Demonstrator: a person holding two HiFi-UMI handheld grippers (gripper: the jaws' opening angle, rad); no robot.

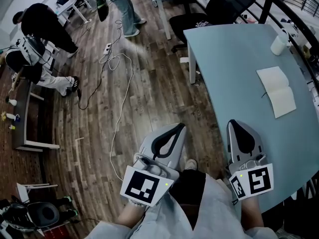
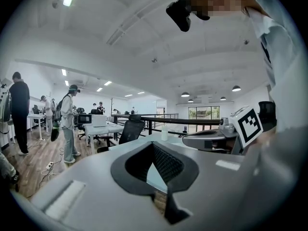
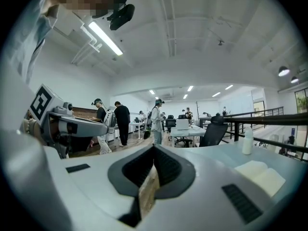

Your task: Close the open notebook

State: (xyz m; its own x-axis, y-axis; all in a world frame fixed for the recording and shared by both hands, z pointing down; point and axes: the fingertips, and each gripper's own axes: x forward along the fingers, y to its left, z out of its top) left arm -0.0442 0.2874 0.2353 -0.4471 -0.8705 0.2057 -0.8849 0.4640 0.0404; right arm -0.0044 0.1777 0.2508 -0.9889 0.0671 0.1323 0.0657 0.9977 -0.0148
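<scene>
The open notebook (image 1: 276,91) lies flat with blank white pages on the pale blue table (image 1: 234,73), well ahead of both grippers. In the right gripper view the notebook (image 3: 262,174) shows low at the right. My right gripper (image 1: 233,123) hangs over the table's near edge, shut and empty; its jaws (image 3: 154,148) meet at the tips. My left gripper (image 1: 180,127) is over the wooden floor left of the table, also shut with nothing in it (image 2: 153,146). Both point roughly level towards the table.
A white bottle (image 1: 279,45) stands on the table beyond the notebook. A black office chair (image 1: 219,9) sits at the table's far end and a dark railing (image 1: 299,19) runs along its right side. Cables (image 1: 119,83) trail over the floor; people (image 1: 40,24) work at desks on the left.
</scene>
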